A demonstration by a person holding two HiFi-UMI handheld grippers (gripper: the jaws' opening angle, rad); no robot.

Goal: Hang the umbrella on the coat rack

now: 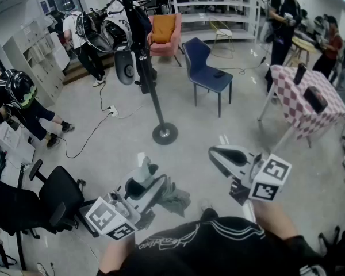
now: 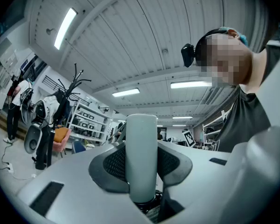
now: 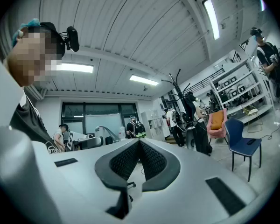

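- Umbrella nearest: it is folded, its grey-green cloth bunched low in front of the person's black shirt, right beside the left gripper.
- Its pale round handle stands upright between the left gripper's jaws. The dark ribbed pads press on it from both sides, so the jaws sit partly apart with the handle gripped between them.
- The right gripper is off to the right of the umbrella, a little apart from it and about level. Its jaws are closed together with nothing between them, and its own view shows the pads meeting at the tips.
- A black office chair stands on the grey floor to the left of the person.
- The coat rack is ahead of both grippers and well apart from them. Its round base rests on the floor, and dark and white things hang thickly round its top.
- A white cable trails across the floor left of the base.
- A blue chair stands right of the rack, and a pink armchair with an orange cushion is behind it.
- A table with a red-and-white checked cloth is on the right, with dark things lying on it.
- Farther back, people stand near the shelves, and another person is bent low at the left edge.
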